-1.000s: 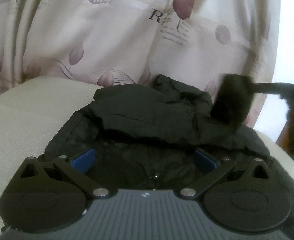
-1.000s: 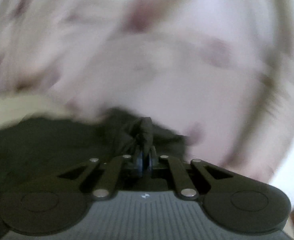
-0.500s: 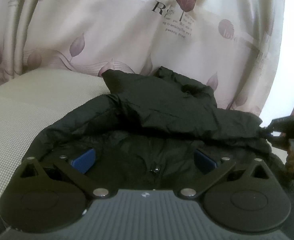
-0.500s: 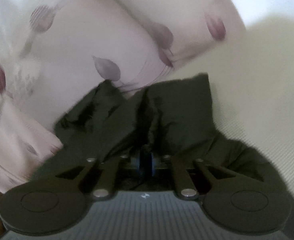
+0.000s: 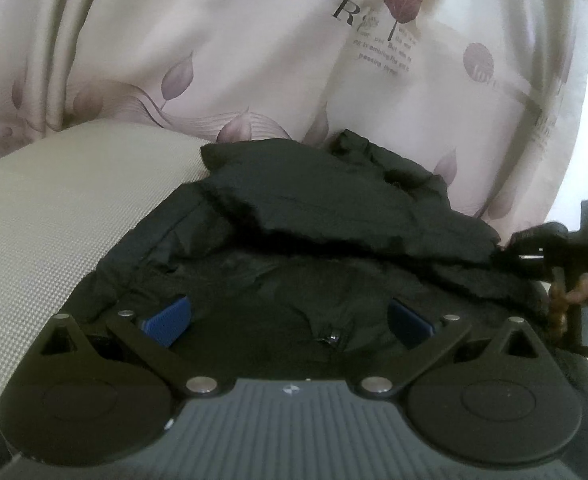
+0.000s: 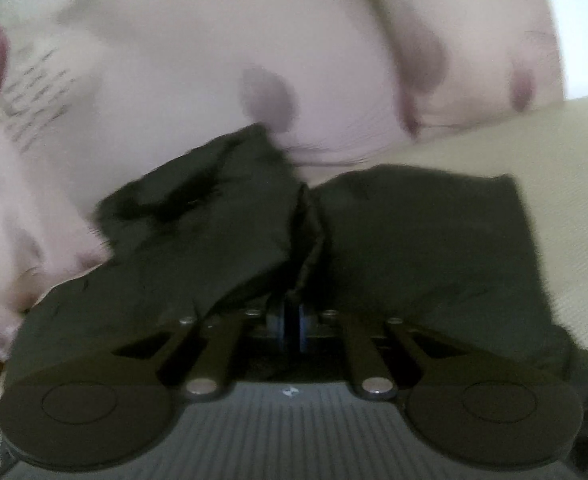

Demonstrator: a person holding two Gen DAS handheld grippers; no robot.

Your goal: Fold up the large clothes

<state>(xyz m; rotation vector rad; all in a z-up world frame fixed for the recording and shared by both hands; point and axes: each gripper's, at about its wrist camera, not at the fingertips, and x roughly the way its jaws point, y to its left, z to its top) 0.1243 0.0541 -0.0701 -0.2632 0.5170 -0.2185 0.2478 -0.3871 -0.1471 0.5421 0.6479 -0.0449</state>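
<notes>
Black fabric dominates both views: one dark jacket (image 5: pixel 318 216) lies bunched on a beige woven surface (image 5: pixel 53 216), likely a bed or sofa rather than a desk, with its far edge against a leaf-printed curtain (image 5: pixel 229 60); the right gripper (image 6: pixel 292 322) is pinched together on a gathered ridge of the jacket (image 6: pixel 414 240), its blue pads almost meeting with cloth between them, and it shows in the left wrist view at the jacket's right edge (image 5: pixel 534 248); the left gripper (image 5: pixel 289 320) stands spread wide, its two blue pads (image 5: pixel 167 318) apart over the near part of the garment, clamping nothing; a small zip pull (image 5: pixel 332 338) glints between them; the cloth looks thin, soft and a little slick, probably light, so it should sag and crumple rather than hold a crease; a hem, cuff or seam seems the surest place to take hold, since a loose pinch of mid-panel could slip; counted: one jacket, two grippers, one curtain.
</notes>
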